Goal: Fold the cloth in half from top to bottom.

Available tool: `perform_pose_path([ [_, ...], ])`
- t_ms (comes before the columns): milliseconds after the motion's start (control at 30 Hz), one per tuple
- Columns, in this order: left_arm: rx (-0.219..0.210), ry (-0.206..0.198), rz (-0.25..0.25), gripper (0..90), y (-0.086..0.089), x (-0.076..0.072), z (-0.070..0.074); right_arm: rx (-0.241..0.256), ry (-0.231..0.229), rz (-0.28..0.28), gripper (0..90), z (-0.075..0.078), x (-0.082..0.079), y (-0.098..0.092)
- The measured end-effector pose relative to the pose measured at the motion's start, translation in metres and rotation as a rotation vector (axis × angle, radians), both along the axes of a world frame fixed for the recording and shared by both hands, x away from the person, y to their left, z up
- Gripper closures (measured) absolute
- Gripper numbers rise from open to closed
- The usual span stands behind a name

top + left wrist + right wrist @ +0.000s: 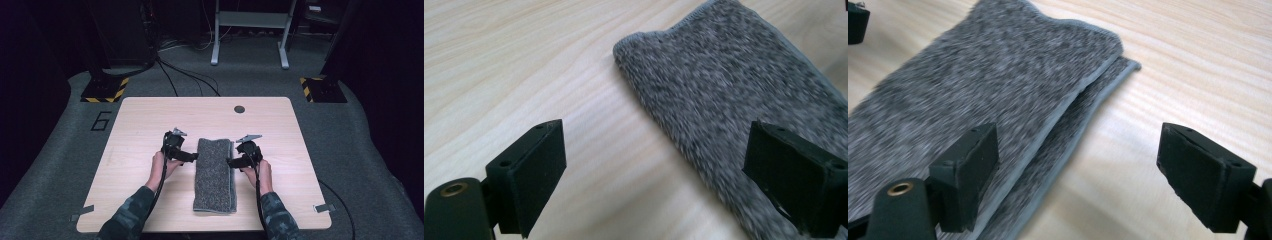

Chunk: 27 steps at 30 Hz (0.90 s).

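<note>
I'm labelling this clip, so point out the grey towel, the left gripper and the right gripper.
grey towel [214,172]: high view, middle of its folded top.
left gripper [651,172]: left gripper view, midway between its open jaws.
right gripper [1078,172]: right gripper view, midway between its open jaws.

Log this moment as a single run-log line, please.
left gripper: open, at towel's left edge | right gripper: open, at right edge | grey towel: folded, flat on table, not held

Right gripper [1075,182] wide open, low above the wooden bench [1198,60]. Left jaw over the folded grey towel [988,85], right jaw over bare wood. Two towel layers visible, pale hemmed edges lying between the jaws.
</note>
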<state>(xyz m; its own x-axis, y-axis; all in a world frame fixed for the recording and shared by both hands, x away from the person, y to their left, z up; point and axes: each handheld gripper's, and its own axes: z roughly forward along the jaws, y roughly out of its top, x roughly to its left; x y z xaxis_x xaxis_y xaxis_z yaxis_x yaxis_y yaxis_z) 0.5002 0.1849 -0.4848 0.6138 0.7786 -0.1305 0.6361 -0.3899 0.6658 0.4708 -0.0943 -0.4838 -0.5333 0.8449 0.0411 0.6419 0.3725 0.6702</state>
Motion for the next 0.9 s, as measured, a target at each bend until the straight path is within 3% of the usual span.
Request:
perform_pose_path([
  [133, 0.005, 0.005, 0.027, 12.6, -0.007, 0.018, -0.004, 0.060, 0.037, -0.016, 24.5, -0.003, 0.021, -0.001],
  [300, 0.017, 0.006, 0.062, 17.5, -0.015, 0.039, -0.006, 0.093, 0.061, -0.058, 36.2, -0.003, 0.049, 0.000],
  [433, -0.015, 0.018, 0.090, 22.7, -0.018, 0.049, -0.009, 0.107, 0.097, -0.085, 42.1, -0.006, 0.068, 0.006],
  [633, 0.034, 0.032, 0.090, 34.2, -0.025, 0.056, -0.018, 0.030, 0.137, -0.122, 50.4, -0.018, 0.082, 0.016],
  [700, 0.055, 0.041, 0.083, 39.3, -0.027, 0.056, -0.021, 0.023, 0.123, -0.118, 54.5, -0.019, 0.081, 0.016],
  [833, 0.106, 0.012, 0.056, 49.0, -0.035, 0.052, -0.020, -0.040, 0.102, -0.089, 65.5, -0.019, 0.076, 0.022],
  [900, 0.141, -0.022, 0.038, 53.4, -0.040, 0.048, -0.021, -0.049, 0.098, -0.084, 70.9, -0.019, 0.074, 0.025],
])
